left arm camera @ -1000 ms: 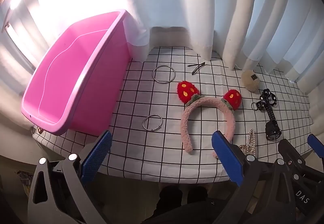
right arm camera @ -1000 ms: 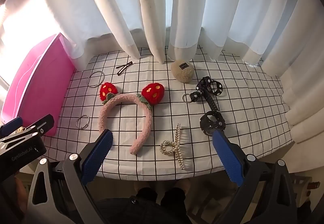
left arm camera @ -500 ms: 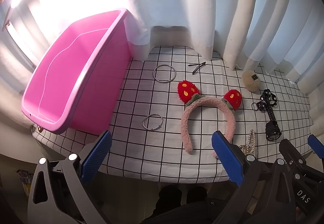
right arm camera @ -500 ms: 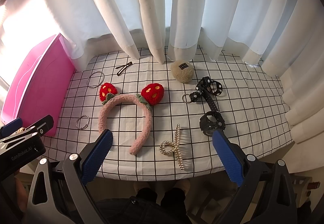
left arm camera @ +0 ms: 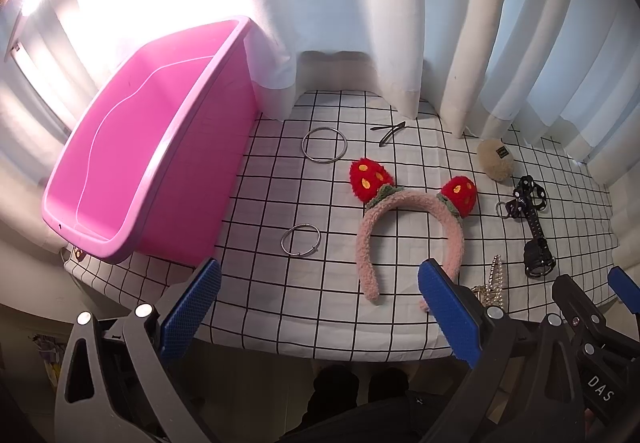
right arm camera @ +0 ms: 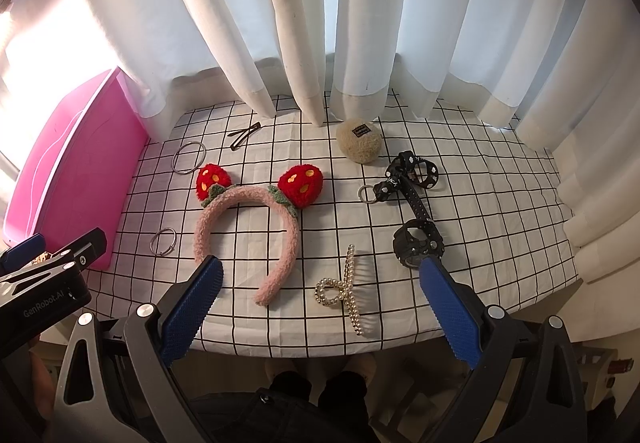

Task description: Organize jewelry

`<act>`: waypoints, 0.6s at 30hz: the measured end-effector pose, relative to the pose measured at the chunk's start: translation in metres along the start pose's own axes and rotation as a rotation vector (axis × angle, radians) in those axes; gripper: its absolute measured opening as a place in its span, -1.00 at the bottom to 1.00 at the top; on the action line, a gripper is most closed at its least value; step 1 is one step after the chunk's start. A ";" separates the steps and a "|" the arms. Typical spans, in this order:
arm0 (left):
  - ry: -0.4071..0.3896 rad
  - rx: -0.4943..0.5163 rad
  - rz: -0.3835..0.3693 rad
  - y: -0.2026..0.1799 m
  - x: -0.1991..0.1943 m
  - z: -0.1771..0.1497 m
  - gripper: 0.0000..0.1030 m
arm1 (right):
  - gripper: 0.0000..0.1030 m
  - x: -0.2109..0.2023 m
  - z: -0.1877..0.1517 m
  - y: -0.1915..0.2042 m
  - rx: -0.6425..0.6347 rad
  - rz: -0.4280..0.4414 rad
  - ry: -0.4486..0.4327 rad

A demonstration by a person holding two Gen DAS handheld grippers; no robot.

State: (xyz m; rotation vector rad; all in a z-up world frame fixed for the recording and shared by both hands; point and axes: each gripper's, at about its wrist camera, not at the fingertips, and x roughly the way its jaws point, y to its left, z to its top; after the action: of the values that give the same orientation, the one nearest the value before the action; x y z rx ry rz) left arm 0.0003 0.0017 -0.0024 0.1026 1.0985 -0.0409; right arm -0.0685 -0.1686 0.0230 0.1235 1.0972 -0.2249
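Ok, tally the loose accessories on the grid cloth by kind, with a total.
Metal ring bangles: 2
Strawberry headband: 1
Pearl claw clip: 1
Black hair clip: 1
Fluffy beige scrunchie: 1
Black strap piece: 1
Total: 7

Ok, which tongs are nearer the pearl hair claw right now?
Right. The right tongs hang open at the table's near edge with the pearl hair claw lying between their pads. The left tongs are open too, further left, with the claw beyond their right pad.
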 end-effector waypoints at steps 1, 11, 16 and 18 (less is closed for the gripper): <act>0.000 0.000 0.000 0.000 0.000 0.000 0.89 | 0.83 0.000 0.000 0.000 0.000 -0.001 0.001; -0.002 -0.003 0.000 -0.003 -0.002 -0.003 0.89 | 0.83 -0.001 -0.001 -0.002 0.003 0.007 -0.001; 0.004 -0.003 0.000 -0.004 -0.002 -0.005 0.89 | 0.83 -0.001 -0.003 -0.005 0.008 0.013 0.004; 0.011 -0.001 0.000 -0.006 -0.001 -0.008 0.89 | 0.83 -0.001 -0.005 -0.006 0.012 0.015 0.007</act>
State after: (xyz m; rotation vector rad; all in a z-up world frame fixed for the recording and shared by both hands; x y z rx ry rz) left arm -0.0077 -0.0032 -0.0051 0.1016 1.1095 -0.0398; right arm -0.0744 -0.1732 0.0214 0.1428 1.1013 -0.2177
